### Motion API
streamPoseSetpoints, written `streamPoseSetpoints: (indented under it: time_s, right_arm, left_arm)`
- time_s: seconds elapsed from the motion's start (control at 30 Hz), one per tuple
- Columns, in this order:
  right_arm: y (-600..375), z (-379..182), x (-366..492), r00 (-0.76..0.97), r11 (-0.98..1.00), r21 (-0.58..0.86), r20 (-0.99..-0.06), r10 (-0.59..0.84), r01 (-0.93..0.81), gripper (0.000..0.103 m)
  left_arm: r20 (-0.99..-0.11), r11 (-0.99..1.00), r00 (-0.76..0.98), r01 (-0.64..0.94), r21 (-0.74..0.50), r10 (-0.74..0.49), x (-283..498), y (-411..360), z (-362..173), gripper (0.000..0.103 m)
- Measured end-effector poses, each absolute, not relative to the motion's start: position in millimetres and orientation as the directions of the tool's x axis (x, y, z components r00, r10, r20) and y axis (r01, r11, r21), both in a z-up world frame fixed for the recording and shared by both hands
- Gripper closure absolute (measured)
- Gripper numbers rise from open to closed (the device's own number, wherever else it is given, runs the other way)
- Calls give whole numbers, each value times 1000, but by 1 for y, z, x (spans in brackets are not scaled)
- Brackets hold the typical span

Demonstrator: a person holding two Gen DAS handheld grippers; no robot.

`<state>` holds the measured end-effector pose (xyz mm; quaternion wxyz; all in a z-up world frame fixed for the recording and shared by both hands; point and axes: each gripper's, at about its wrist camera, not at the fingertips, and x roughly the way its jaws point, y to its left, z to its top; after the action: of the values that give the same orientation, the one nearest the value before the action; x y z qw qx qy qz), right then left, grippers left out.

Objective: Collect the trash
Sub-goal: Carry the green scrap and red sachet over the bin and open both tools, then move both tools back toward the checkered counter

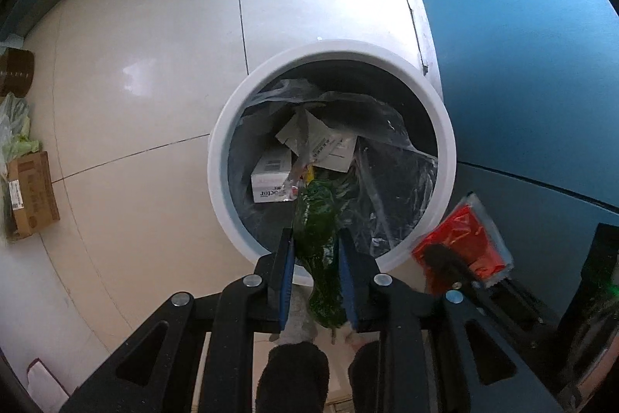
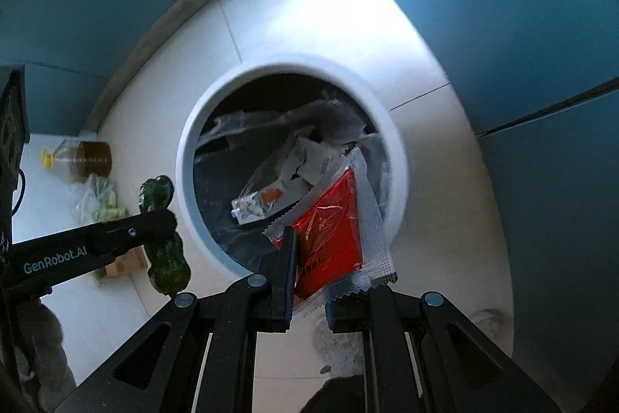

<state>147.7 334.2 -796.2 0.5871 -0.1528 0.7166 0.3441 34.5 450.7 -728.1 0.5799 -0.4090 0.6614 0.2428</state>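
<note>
Tongs: left (image 1: 314,250) grips one green packet (image 1: 319,219), right (image 2: 329,258) one red sachet (image 2: 332,219); one bin (image 1: 228,126).

home kitchen corner, white tiled floor (image 1: 154,84), blue cabinets (image 1: 522,45), oil bottle (image 2: 83,157), bagged greens (image 2: 98,200)

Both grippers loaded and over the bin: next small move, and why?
Probably open the left gripper: its green wrapper already hangs over the white bin's open mouth, so it should fall among the trash inside. The right gripper's red sachet can follow.
</note>
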Motion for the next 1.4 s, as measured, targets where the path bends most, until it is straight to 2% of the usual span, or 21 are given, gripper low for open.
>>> streamPoseSetpoints:
  time_s: [0.07, 0.1, 0.13, 0.17, 0.2, 0.23, 0.3, 0.37, 0.43, 0.57, 0.8, 1.17, 1.4]
  right_arm:
    - [339, -798, 141, -262, 710, 297, -951, 162, -638, 89]
    - [339, -798, 140, -269, 709, 298, -950, 157, -639, 88]
    - [341, -798, 139, -274, 708, 295, -950, 147, -642, 80]
    - [340, -797, 138, -272, 708, 290, -952, 143, -644, 61]
    - [340, -792, 139, -268, 705, 291, -952, 147, -646, 52]
    - [337, -787, 139, -260, 703, 285, -955, 146, -652, 42]
    - [335, -771, 142, -238, 695, 264, -962, 136, -669, 32]
    - [334, -753, 143, -208, 686, 238, -970, 128, -687, 8]
    - [333, -734, 144, -184, 679, 220, -975, 126, -701, 1]
    - [334, -681, 140, -132, 654, 180, -984, 123, -735, 0]
    - [326, -565, 128, -70, 631, 134, -990, 125, -764, 0]
    - [276, -371, 112, 21, 607, 132, -971, 239, -784, 0]
    - [244, -278, 108, 69, 600, 125, -955, 290, -790, 0]
  left_arm:
    - [-970, 548, -9, -827, -131, -244, 31, 452, -725, 80]
    - [-971, 546, -16, -829, -120, -237, 30, 454, -724, 72]
    - [-973, 542, -14, -832, -116, -229, 29, 456, -722, 64]
    - [-977, 541, -12, -834, -106, -211, 27, 458, -716, 41]
    - [-983, 546, -12, -833, -92, -185, 26, 461, -708, 24]
    - [-987, 551, -15, -831, -76, -158, 24, 462, -700, 20]
    - [-994, 559, -29, -828, -34, -104, 20, 465, -680, 12]
    - [-997, 560, -42, -828, -1, -65, 14, 467, -659, 4]
    - [-998, 561, -51, -827, 30, -21, 8, 467, -640, 4]
    - [-997, 543, -40, -837, 66, 59, -6, 462, -587, 4]
    - [-991, 525, -45, -845, 104, 125, -27, 439, -490, 4]
    - [-977, 512, 32, -855, 82, 211, -45, 382, -348, 4]
    - [-964, 513, 99, -857, 43, 246, -57, 354, -280, 4]
